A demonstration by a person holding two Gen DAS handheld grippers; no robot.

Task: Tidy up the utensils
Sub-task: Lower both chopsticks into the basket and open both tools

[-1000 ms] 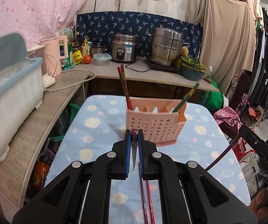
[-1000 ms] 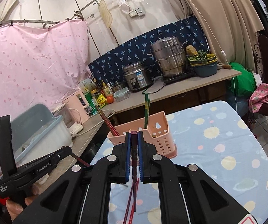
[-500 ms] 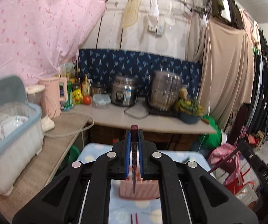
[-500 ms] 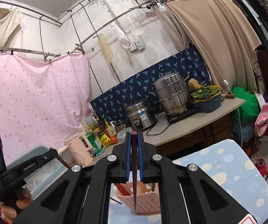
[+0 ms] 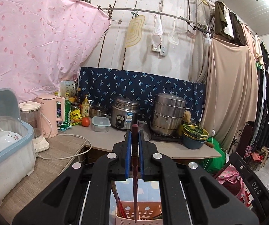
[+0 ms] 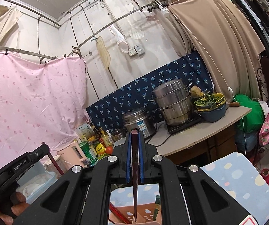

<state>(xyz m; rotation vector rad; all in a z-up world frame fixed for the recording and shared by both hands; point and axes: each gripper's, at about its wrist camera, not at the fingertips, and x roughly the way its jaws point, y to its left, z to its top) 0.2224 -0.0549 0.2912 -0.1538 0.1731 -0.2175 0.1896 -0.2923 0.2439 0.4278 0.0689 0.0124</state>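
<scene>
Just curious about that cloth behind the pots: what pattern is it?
The backsplash cloth is dark navy with small light-blue leafy sprigs, clearest in the left wrist view.

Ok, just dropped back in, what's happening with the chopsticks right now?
Each hand's tongs are shut on one dark red chopstick, held upright. The left tongs hang their chopstick point-down over the pink utensil basket, its tip at the basket's rim. The right tongs hold their chopstick over the same basket. Red and green chopsticks already stand in it. Neither is released yet.
</scene>
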